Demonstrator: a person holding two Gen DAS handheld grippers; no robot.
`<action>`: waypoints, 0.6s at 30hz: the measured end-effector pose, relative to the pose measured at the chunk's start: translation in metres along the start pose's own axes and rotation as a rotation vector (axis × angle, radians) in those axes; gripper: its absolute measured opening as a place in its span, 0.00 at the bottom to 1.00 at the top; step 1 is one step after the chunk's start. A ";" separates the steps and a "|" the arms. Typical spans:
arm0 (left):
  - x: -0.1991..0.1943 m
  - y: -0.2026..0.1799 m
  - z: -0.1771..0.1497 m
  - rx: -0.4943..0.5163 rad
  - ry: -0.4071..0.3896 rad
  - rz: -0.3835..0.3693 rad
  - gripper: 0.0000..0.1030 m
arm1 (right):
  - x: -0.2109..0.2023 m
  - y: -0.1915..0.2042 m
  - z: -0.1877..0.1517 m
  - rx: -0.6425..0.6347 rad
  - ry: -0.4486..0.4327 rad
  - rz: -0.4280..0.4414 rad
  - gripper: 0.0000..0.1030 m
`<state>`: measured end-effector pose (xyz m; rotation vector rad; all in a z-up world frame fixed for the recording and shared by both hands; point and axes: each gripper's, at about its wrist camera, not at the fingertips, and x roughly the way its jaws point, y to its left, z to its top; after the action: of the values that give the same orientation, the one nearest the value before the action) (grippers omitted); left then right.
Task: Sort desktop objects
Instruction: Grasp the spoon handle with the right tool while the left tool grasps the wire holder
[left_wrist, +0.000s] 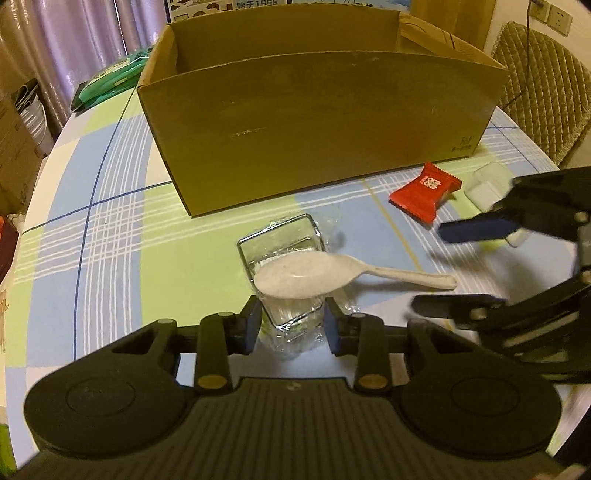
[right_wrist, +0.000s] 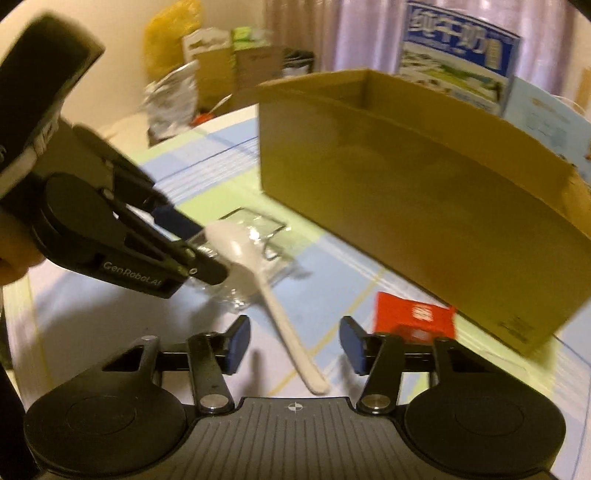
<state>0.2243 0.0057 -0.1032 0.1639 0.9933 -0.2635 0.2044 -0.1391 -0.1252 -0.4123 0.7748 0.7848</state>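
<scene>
My left gripper (left_wrist: 292, 325) is shut on a clear plastic-wrapped wire holder (left_wrist: 284, 236) that sits on the checked tablecloth (left_wrist: 110, 221). A white spoon (left_wrist: 295, 280) lies across the top of the holder, handle pointing right. My right gripper (left_wrist: 428, 267) hovers open at the right, just beyond the handle's end. In the right wrist view, the spoon (right_wrist: 280, 317) runs down between the open right gripper's (right_wrist: 295, 343) fingers, and the left gripper (right_wrist: 195, 240) holds the wrapped holder (right_wrist: 258, 229). A red snack packet (left_wrist: 424, 192) (right_wrist: 413, 317) lies in front of the box.
A large open cardboard box (left_wrist: 314, 118) (right_wrist: 406, 203) stands behind the objects. A small clear plastic piece (left_wrist: 484, 184) lies right of the red packet. Green packages (left_wrist: 110, 74) lie at the back left, and a padded chair (left_wrist: 543, 92) stands at the right.
</scene>
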 end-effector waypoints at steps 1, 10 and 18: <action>0.000 0.001 0.000 -0.003 0.000 -0.002 0.29 | 0.006 0.003 0.001 -0.011 0.001 0.004 0.38; 0.002 0.009 -0.002 -0.037 0.007 -0.008 0.38 | 0.033 0.019 0.014 -0.101 0.005 0.010 0.08; 0.006 0.014 0.002 -0.079 -0.005 0.004 0.45 | 0.009 -0.006 0.017 0.122 -0.020 -0.001 0.00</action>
<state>0.2336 0.0177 -0.1069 0.0930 0.9963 -0.2201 0.2212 -0.1288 -0.1203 -0.2949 0.7989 0.7358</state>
